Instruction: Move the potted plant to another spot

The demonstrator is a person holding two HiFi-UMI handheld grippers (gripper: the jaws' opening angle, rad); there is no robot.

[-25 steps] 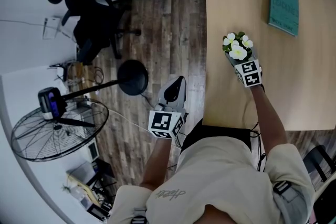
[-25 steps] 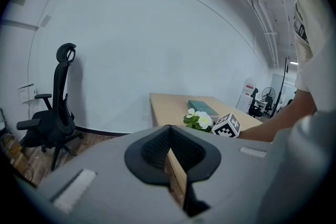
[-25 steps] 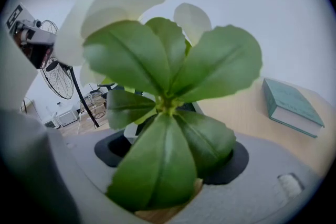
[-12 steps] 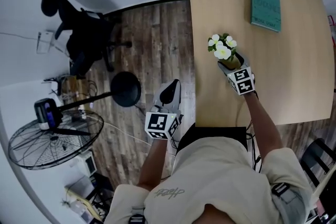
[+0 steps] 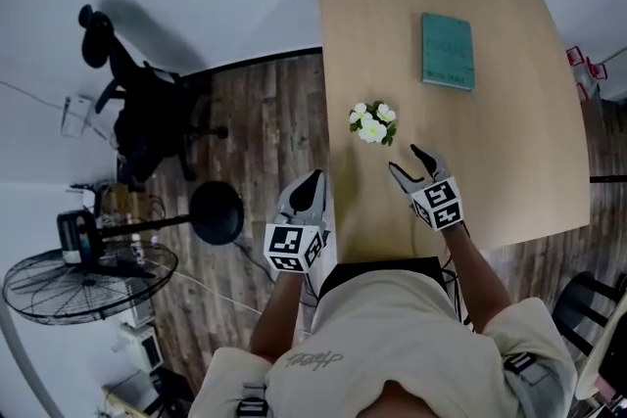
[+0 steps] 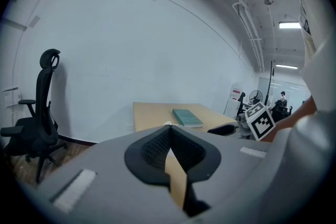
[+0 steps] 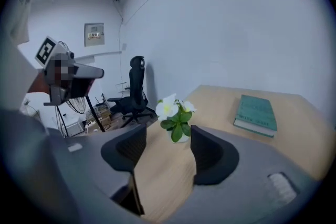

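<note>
The potted plant [image 5: 372,123], white flowers over green leaves in a small pale pot, stands upright on the light wooden table [image 5: 509,162] near its left edge. My right gripper [image 5: 407,162] hovers a short way behind it, nearer the person. Its jaws are closing with nothing between them. In the right gripper view the plant [image 7: 176,115] stands on its own beyond the right gripper [image 7: 168,139]. My left gripper [image 5: 312,186] hangs off the table's left edge over the floor. In the left gripper view the left gripper [image 6: 169,131] is shut and empty.
A teal book [image 5: 447,51] lies flat on the far part of the table. On the wood floor to the left are a black office chair [image 5: 147,117], a round black stand base [image 5: 216,212] and a floor fan [image 5: 73,274]. A white wall runs behind.
The right gripper let go of the plant and pulled back and up toward the person. The plant now stands alone on the table. The left gripper shifted slightly.
</note>
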